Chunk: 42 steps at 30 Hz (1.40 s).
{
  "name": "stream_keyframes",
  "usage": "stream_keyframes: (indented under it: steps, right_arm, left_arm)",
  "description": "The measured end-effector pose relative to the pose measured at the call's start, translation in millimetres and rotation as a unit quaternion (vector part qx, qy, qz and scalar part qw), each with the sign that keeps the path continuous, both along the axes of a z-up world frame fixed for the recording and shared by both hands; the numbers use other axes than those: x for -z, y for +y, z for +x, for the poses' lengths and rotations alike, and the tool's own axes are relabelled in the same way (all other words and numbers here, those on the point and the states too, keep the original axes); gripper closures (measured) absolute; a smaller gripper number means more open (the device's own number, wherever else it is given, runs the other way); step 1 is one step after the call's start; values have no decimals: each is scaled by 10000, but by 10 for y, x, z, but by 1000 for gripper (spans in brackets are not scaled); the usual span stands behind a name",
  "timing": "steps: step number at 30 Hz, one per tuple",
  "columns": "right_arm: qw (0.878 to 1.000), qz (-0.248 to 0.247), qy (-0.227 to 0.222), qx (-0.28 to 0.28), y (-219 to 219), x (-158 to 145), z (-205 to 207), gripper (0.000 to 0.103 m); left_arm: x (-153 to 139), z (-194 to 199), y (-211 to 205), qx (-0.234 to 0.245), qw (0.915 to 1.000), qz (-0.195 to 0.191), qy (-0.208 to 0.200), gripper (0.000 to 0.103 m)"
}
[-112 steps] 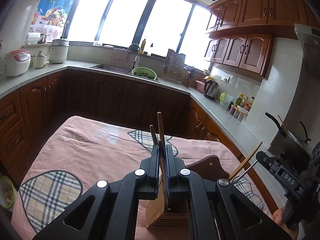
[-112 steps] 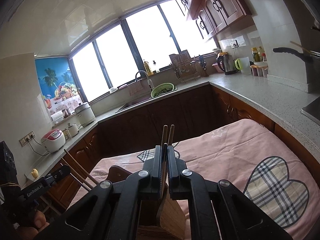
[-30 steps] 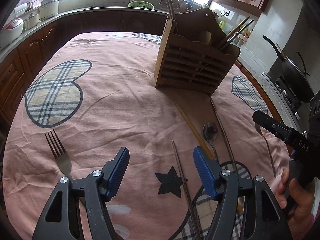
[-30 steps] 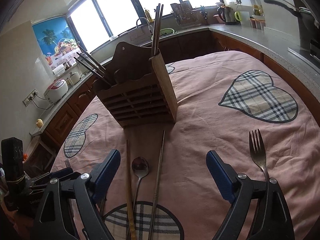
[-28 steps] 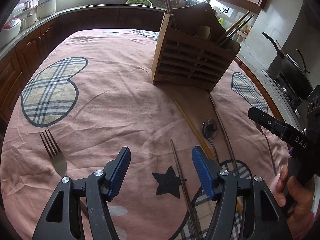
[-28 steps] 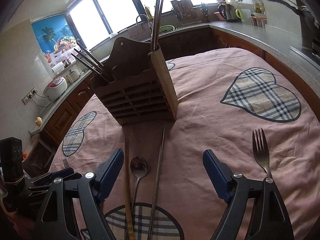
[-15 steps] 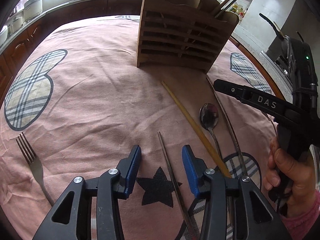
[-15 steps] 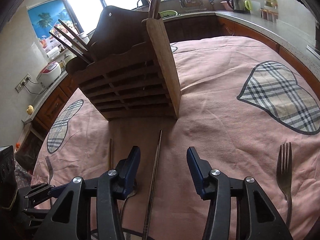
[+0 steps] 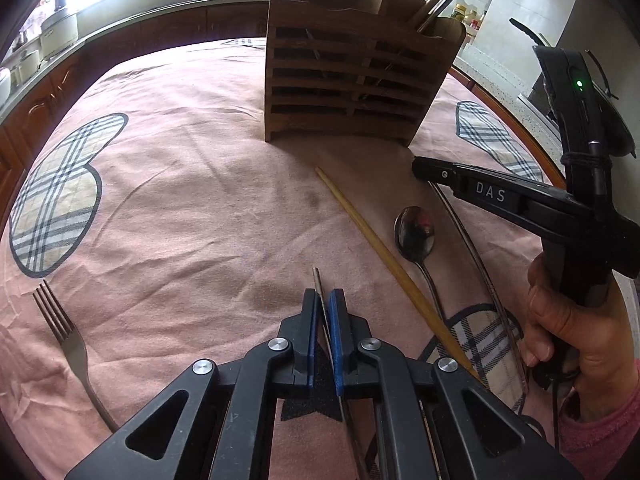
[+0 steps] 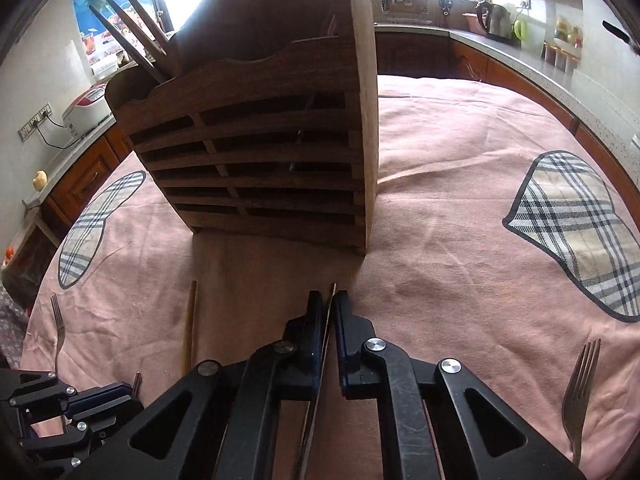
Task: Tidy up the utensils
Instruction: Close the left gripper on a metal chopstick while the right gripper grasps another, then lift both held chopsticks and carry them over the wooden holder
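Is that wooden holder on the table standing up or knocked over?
Upright. The wooden holder sits flat on the pink cloth, slats level, with chopsticks poking out of its top.

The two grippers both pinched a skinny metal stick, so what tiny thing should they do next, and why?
Probably lift both straight up a little. The left gripper is shut on one metal chopstick and the right gripper on another metal chopstick, both lying on the pink tablecloth. The wooden holder stands just ahead, its top well above them.
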State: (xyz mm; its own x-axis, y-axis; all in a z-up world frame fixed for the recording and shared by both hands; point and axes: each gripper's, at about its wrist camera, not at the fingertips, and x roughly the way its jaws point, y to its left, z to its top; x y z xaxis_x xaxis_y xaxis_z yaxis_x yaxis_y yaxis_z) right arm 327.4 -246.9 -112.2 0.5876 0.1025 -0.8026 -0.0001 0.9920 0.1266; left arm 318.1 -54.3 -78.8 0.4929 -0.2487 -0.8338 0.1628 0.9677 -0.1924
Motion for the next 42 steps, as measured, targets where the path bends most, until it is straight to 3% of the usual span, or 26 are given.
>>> stream_keyframes:
  steps: [12,25,42]
  right_arm:
    - [9951,694,-679,175,-245,-660,-552,99]
    - [9864,717,-1462,206,-121,-1347,-1093,99]
    - [9790,595,-1938,221,-104,-1673,-1415,99]
  left_arm:
    - [-488,-304,311,-189,9973,-473,-526,100]
    - [-1108,-969,544,-258,9897,-676,-1238,100]
    - [-1380,-1279,743,-389,9839,-778,-1564,100]
